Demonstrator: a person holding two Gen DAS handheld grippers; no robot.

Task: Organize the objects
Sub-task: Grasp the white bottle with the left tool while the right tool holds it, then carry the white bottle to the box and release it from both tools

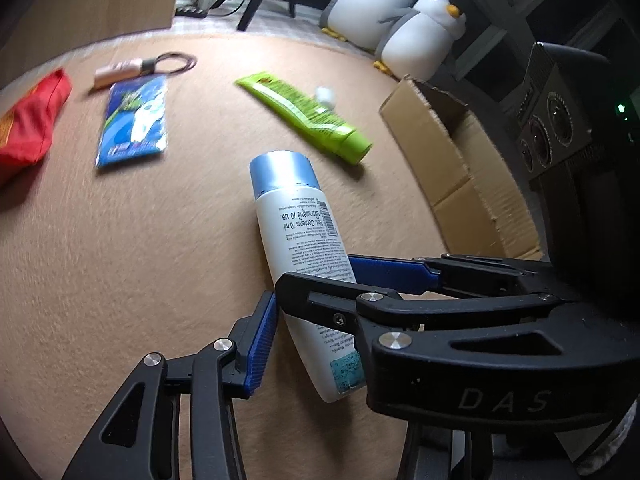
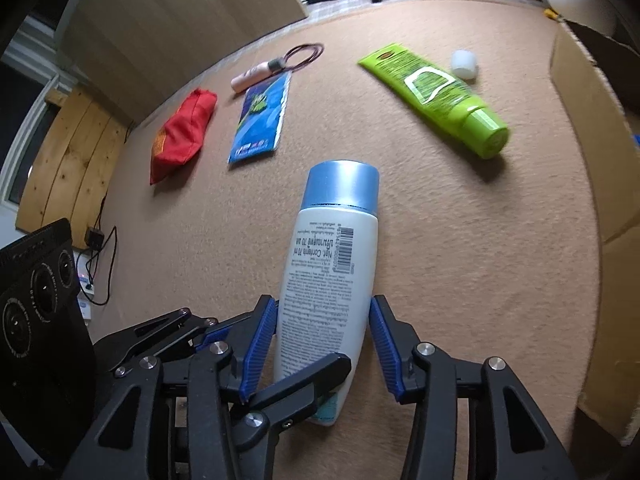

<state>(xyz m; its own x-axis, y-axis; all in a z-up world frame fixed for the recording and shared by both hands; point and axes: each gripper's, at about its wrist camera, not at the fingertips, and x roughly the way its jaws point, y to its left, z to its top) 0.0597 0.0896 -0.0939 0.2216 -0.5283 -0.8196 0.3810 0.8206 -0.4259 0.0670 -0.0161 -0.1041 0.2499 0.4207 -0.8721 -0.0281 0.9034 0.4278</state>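
My two grippers cross low over the rug (image 2: 460,260), both at the bottle's (image 2: 332,280) base end. My right gripper (image 2: 322,344) straddles it, pads just beside its sides; whether it's clamped I cannot tell. My left gripper (image 1: 316,300) looks clenched on it. Bottle lies flat, cap pointing away, box (image 1: 460,168) to its right.

**Bottle framed between my right fingers**

My right gripper (image 2: 322,344) straddles the white bottle (image 2: 326,284), blue pads just beside its sides; I cannot tell whether they touch. A finger (image 2: 304,388) of the left gripper crosses the bottle's base. Beyond on the tan mat (image 2: 460,260) lie a green tube (image 2: 436,96), blue packet (image 2: 262,120) and red pouch (image 2: 182,132).
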